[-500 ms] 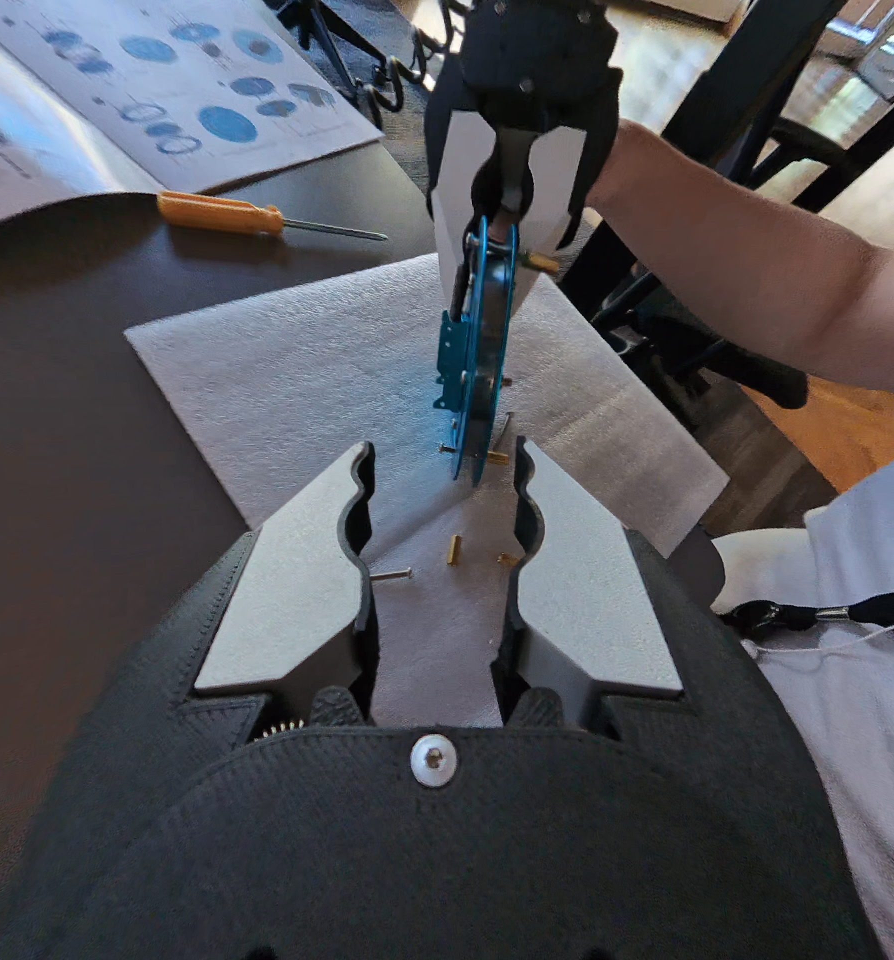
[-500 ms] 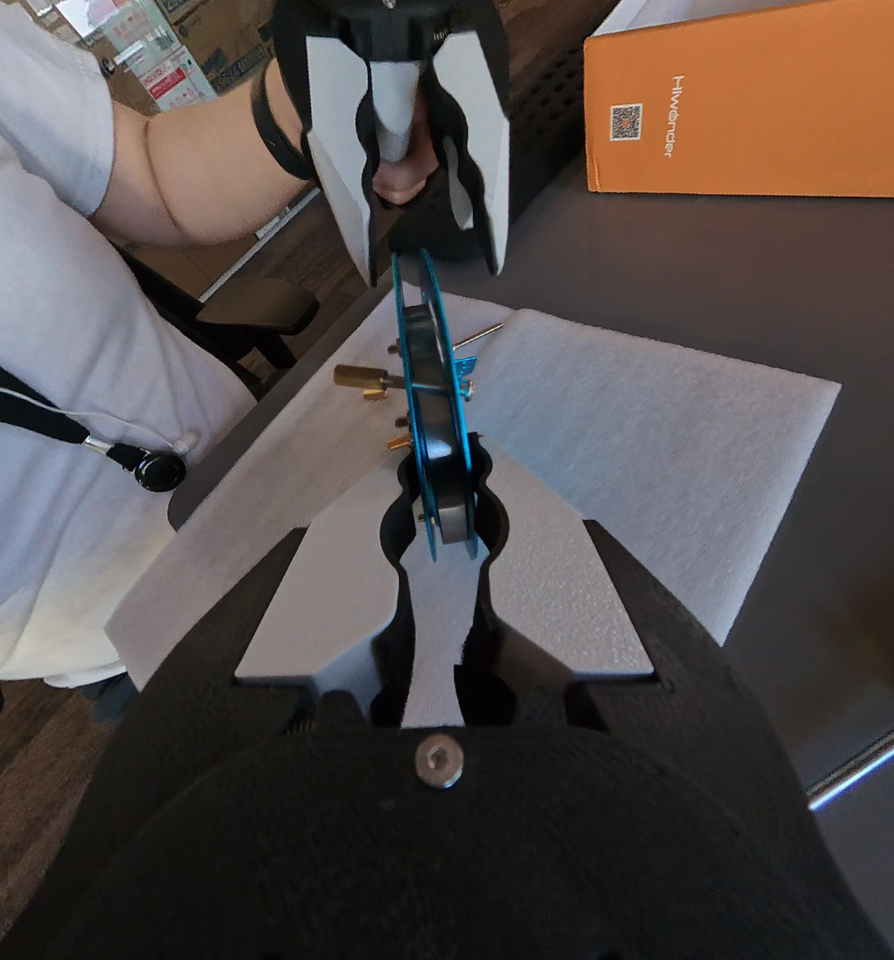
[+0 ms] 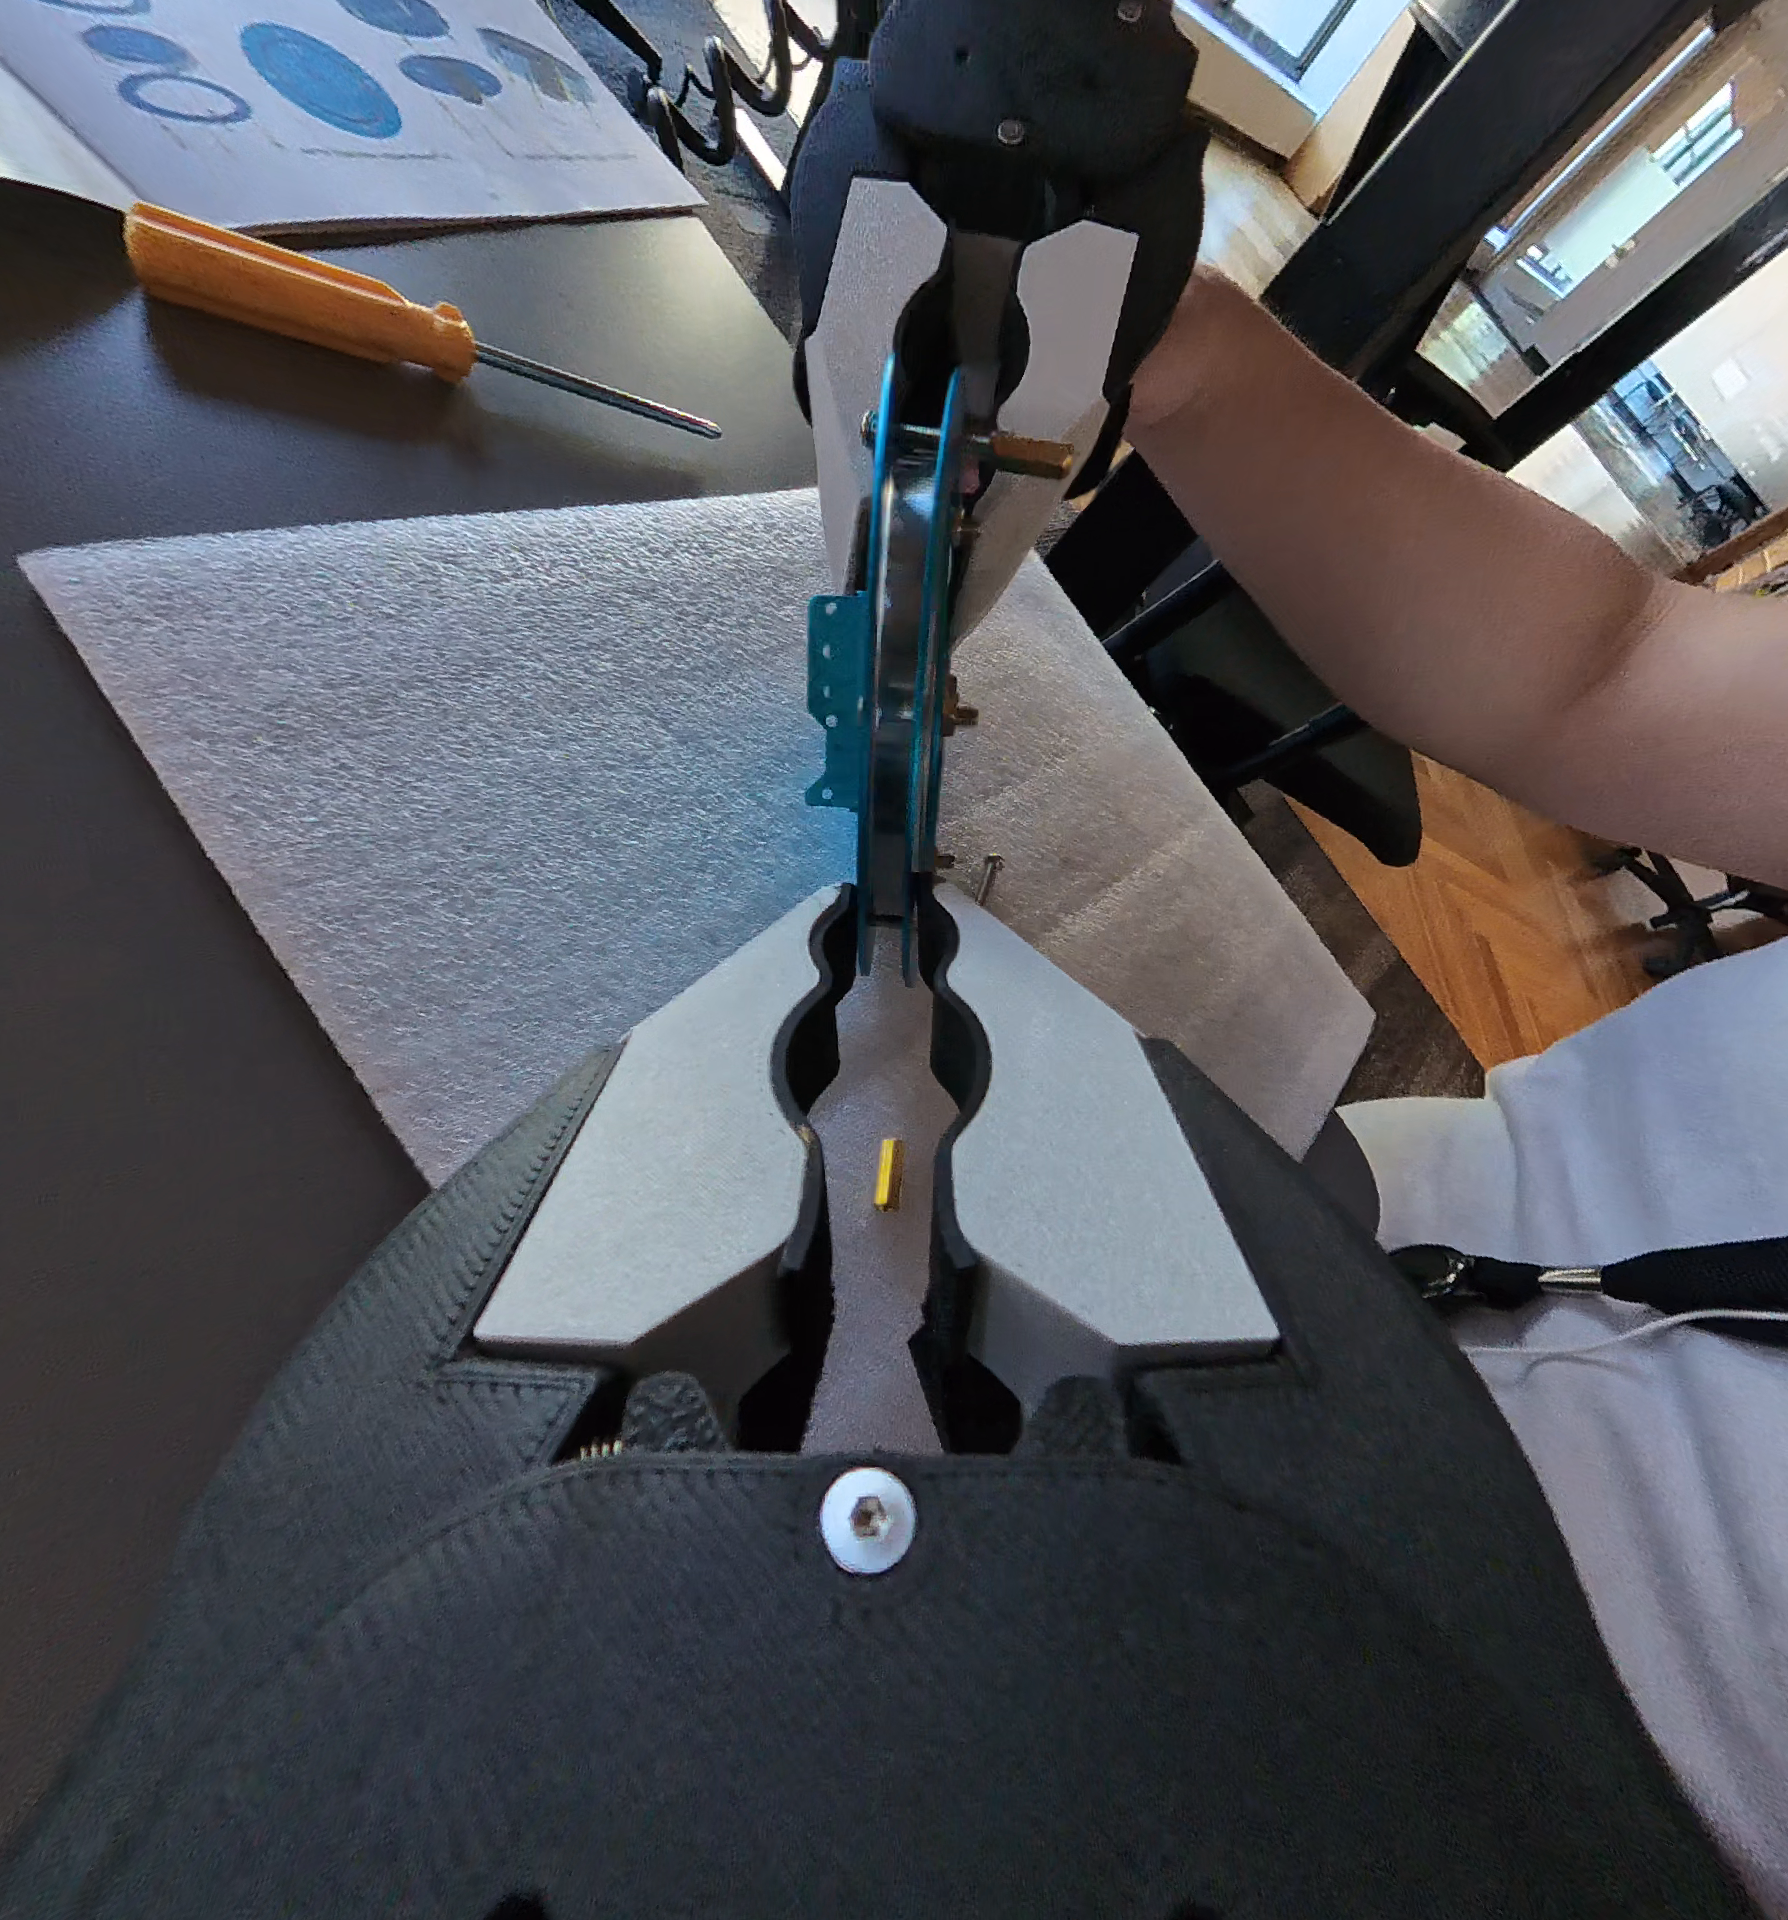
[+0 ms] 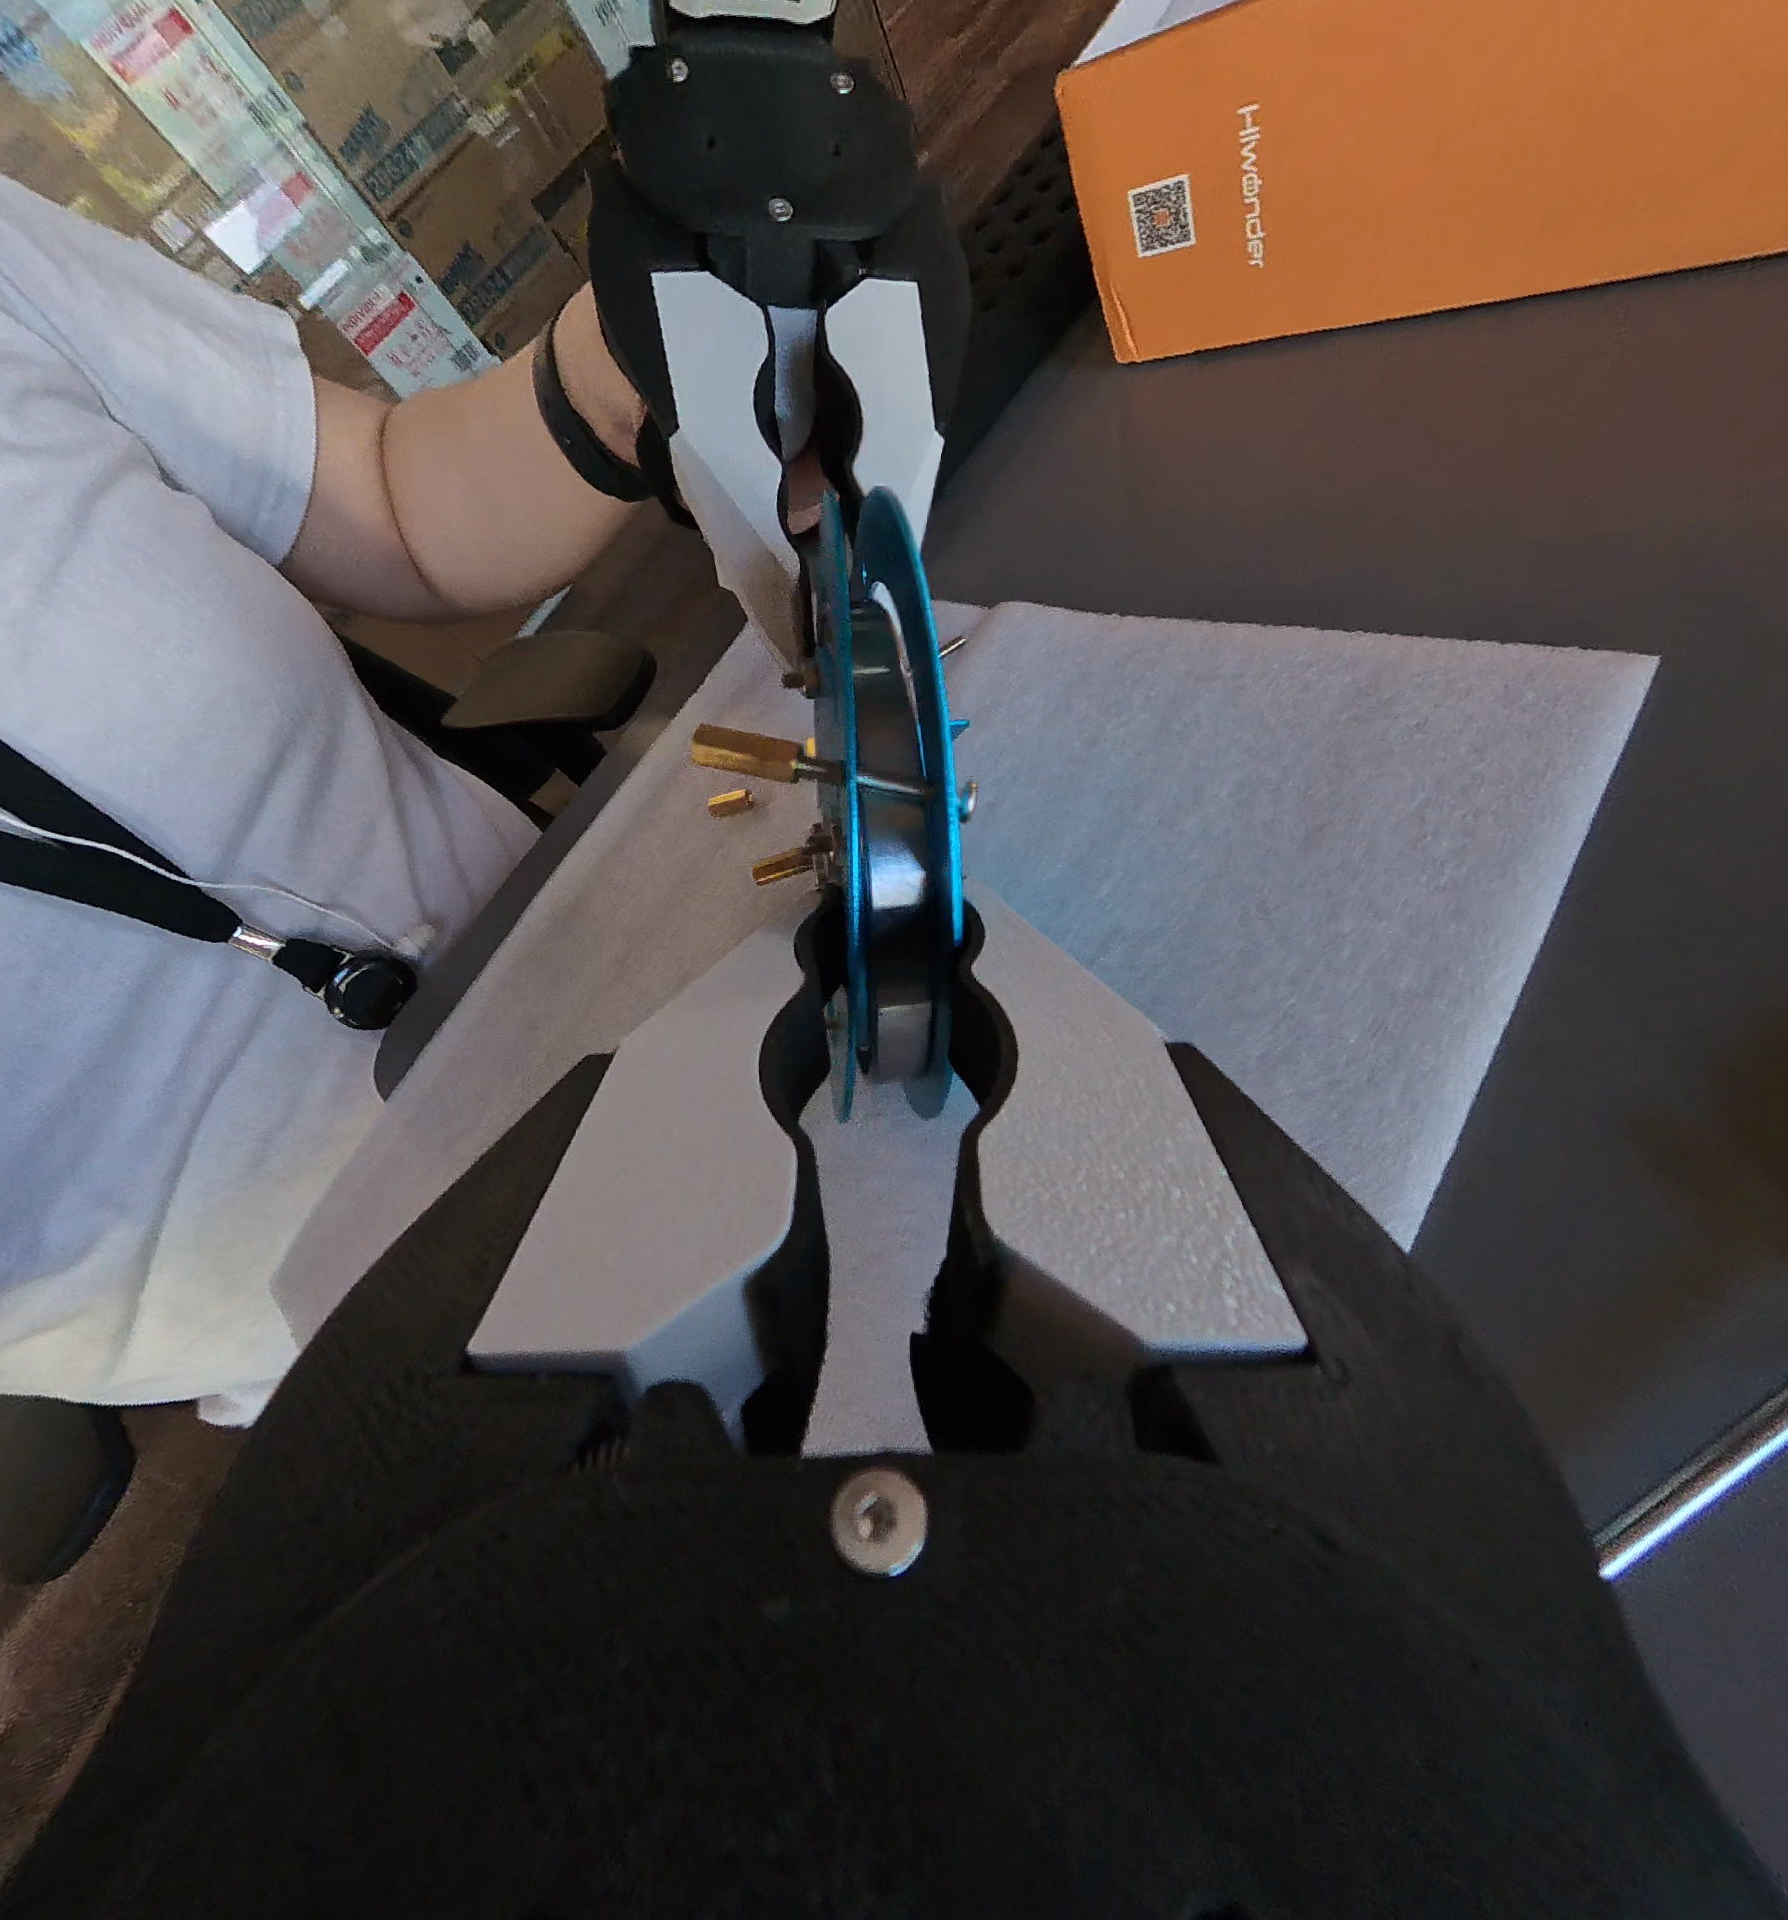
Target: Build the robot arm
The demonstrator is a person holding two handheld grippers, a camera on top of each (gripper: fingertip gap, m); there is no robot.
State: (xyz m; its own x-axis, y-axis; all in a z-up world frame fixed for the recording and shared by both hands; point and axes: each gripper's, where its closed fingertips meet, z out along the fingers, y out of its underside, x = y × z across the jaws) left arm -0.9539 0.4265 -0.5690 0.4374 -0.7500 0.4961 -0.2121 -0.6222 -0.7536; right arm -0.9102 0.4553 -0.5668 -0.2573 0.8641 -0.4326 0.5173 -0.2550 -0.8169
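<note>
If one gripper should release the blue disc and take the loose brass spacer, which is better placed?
Probably the left gripper: the brass spacer lies on the foam right under its fingers, and the right gripper grips the blue disc deeper.

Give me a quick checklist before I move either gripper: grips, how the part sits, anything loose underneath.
1. Right gripper shut on the blue disc assembly: ok.
2. Left gripper fingers closed on its opposite edge: ok.
3. Assembly held on edge between both grippers: ok.
4. Mounted brass standoff tight: cannot tell.
5. White foam sheet free of loose parts: not ok, a loose standoff and a screw lie there.
6. Orange screwdriver away from the foam: ok.
</note>
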